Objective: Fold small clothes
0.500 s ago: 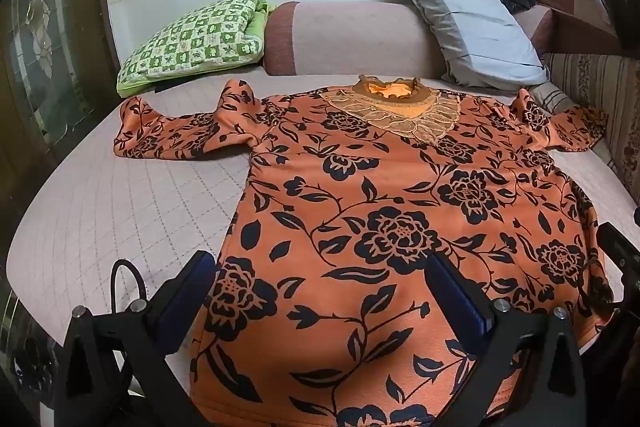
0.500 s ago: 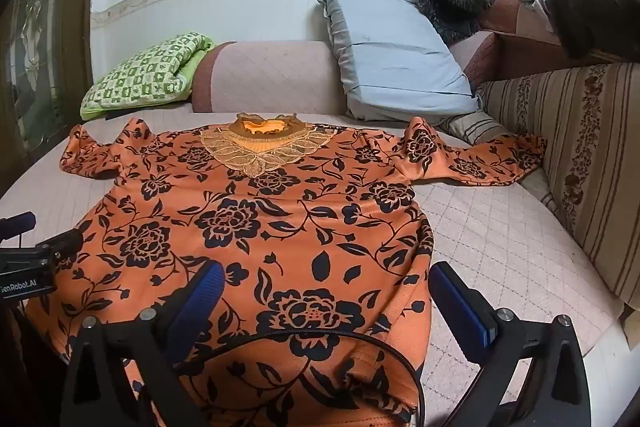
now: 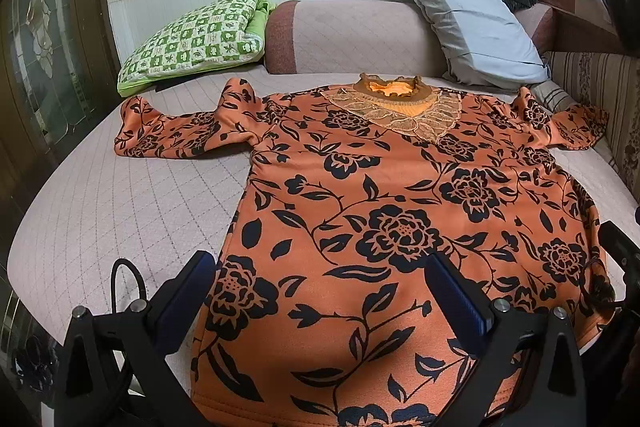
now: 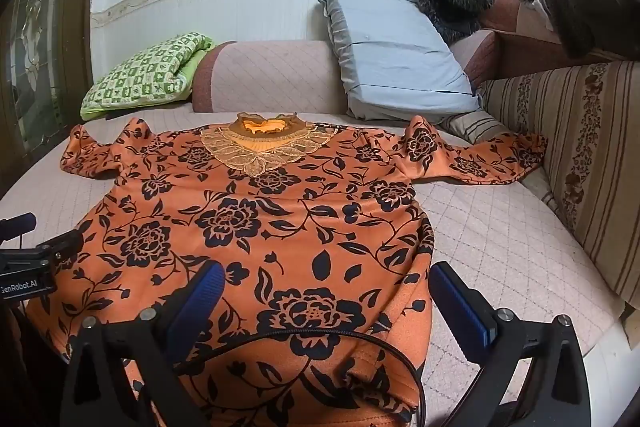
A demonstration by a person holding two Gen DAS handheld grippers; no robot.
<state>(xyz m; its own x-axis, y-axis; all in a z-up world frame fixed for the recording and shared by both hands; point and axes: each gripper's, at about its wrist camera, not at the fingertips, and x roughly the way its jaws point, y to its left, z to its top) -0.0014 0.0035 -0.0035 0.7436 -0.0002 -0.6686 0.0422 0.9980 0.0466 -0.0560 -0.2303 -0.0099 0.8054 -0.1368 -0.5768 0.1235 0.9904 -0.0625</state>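
Observation:
An orange top with black flowers (image 3: 400,211) lies flat and face up on the bed, collar at the far side, both sleeves spread out. It also shows in the right wrist view (image 4: 272,227). My left gripper (image 3: 320,291) is open and empty above the hem's left part. My right gripper (image 4: 324,299) is open and empty above the hem's right part. The left gripper's body shows at the left edge of the right wrist view (image 4: 28,267). A black cable (image 4: 320,339) lies across the hem.
The pink quilted bed (image 3: 120,211) carries a green checked pillow (image 3: 196,39), a pink bolster (image 3: 344,35) and a grey pillow (image 3: 464,19) at the far side. A striped sofa back (image 4: 580,155) runs along the right. A dark wooden door (image 3: 48,47) stands at left.

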